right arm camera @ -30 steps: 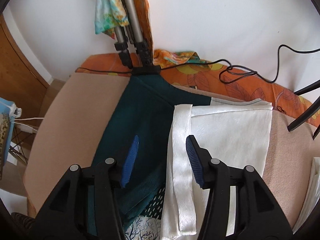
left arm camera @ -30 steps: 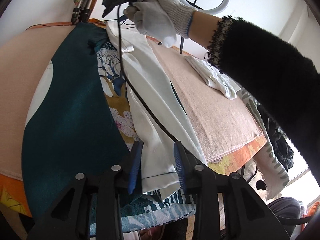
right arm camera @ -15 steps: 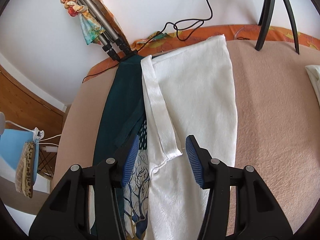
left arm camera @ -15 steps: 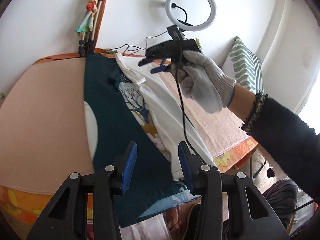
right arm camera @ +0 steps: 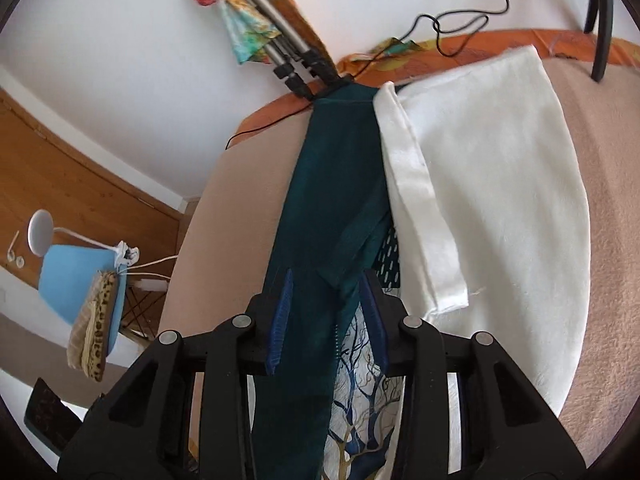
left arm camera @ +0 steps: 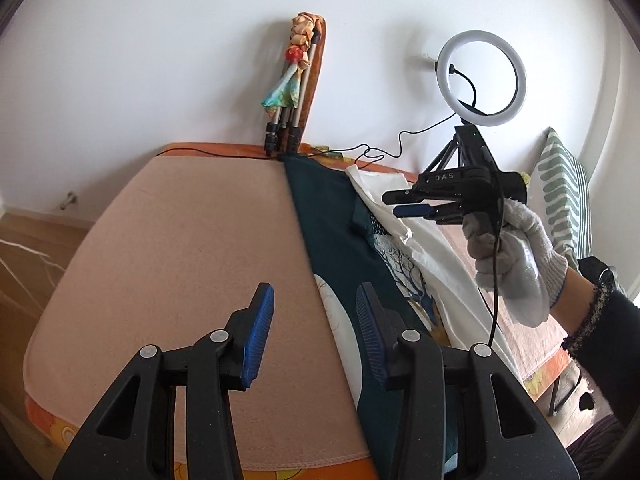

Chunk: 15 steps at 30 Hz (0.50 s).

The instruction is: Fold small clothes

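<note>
A white garment (right arm camera: pixel 500 184) lies folded lengthwise on the pink-covered table (left arm camera: pixel 180 260), overlapping a dark teal patterned cloth (right arm camera: pixel 332 200) beside it. The white garment also shows in the left wrist view (left arm camera: pixel 436 256), right of the teal cloth (left arm camera: pixel 332 216). My left gripper (left arm camera: pixel 314 330) is open and empty, above the table at the teal cloth's left edge. My right gripper (right arm camera: pixel 328 312) is open and empty, hovering over the teal cloth; it also shows in the left wrist view (left arm camera: pixel 412 204), held by a gloved hand above the white garment.
A folded tripod with a colourful scarf (left arm camera: pixel 294 92) leans on the wall at the table's back edge. A ring light on a stand (left arm camera: pixel 482 80) and cables (left arm camera: pixel 372 154) stand at the back right. A blue chair with a lamp (right arm camera: pixel 76 264) is left of the table.
Both grippers have lifted away from the white garment and pulled back. The left one swung left over the bare pink cover. The right one moved left over the teal cloth.
</note>
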Motion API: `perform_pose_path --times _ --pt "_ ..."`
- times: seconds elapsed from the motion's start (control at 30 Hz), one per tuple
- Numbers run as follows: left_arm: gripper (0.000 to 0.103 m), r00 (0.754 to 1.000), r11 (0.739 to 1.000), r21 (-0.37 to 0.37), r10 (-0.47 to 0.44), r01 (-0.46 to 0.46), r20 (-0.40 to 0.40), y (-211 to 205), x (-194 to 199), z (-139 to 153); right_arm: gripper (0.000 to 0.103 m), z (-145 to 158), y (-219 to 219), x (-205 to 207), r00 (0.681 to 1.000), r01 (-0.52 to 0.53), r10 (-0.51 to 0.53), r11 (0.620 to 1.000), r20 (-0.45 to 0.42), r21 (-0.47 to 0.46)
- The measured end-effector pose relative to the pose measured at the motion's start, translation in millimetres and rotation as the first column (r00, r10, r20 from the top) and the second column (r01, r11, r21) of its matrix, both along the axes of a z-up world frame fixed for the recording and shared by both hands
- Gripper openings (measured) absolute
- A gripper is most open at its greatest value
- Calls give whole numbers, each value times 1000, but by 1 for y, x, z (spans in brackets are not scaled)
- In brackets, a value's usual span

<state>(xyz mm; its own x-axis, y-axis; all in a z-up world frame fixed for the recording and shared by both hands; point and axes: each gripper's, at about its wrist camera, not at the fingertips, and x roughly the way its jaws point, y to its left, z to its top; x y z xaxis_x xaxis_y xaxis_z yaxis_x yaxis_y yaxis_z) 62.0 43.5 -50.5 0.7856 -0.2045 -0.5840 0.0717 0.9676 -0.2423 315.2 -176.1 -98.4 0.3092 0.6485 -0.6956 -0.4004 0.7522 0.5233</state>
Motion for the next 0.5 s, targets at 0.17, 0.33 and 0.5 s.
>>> perform_pose_path --times 0.17,0.33,0.5 --pt "41 999 1000 6 -28 28 20 -6 -1 7 38 21 -10 -25 998 38 -33 995 51 -89" --pt "41 998 999 -16 -52 52 32 -12 -6 16 38 21 -32 -49 997 77 -73 989 38 -123" --pt "41 994 998 -14 -55 57 92 -16 -13 33 38 -1 -43 -37 988 147 -151 983 -25 -113"
